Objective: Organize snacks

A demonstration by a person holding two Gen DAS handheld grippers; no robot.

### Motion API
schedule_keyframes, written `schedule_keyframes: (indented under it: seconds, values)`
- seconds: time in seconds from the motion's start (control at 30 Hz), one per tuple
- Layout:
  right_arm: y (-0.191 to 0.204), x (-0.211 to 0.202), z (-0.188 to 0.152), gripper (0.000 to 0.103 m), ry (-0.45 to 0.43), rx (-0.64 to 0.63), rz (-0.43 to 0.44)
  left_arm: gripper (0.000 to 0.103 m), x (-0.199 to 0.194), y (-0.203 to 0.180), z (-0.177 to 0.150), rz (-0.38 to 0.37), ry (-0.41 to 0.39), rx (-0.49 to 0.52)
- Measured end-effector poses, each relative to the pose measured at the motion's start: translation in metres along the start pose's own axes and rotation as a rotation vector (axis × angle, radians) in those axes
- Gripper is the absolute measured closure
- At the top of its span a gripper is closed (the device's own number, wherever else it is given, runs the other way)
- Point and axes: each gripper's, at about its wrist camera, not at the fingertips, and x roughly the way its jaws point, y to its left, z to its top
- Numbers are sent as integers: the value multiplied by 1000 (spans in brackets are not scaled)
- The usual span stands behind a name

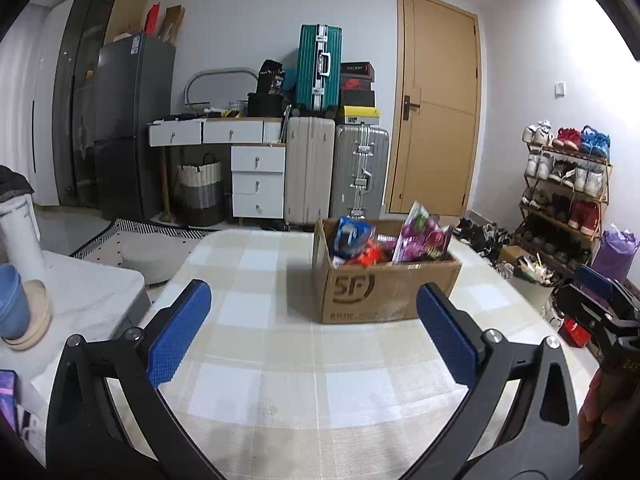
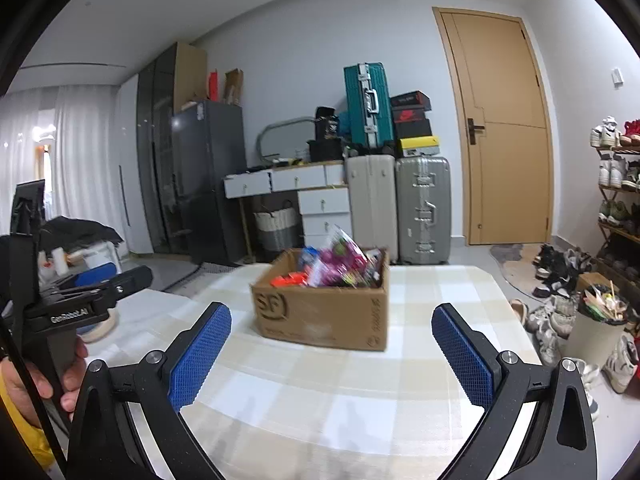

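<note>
Here both the left gripper (image 1: 314, 334) and right gripper (image 2: 332, 354) gape empty, short of the snack box (image 1: 384, 292).

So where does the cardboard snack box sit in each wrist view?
Left wrist view: the cardboard box sits right of centre on the checked tablecloth, beyond the open left gripper.
Right wrist view: the cardboard box sits near the centre, slightly blurred, beyond the open right gripper.
Shared landmark: the teal suitcase stands behind the box in both views.
</note>
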Motion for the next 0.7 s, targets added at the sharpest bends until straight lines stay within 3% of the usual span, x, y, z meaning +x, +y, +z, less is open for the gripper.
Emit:
schedule_keyframes:
  seconds: [0.1, 0.33, 0.7]
  values:
    - [-11, 11, -18, 1, -13, 12, -19, 0, 25, -2, -20, 4, 1, 20]
    - [-11, 19, -43, 1, -51, -12, -53, 0, 53, -14, -53, 63, -91, 99]
    - [-12, 22, -54, 1, -68, -9, -68, 0, 98, -10, -83, 57, -66, 41]
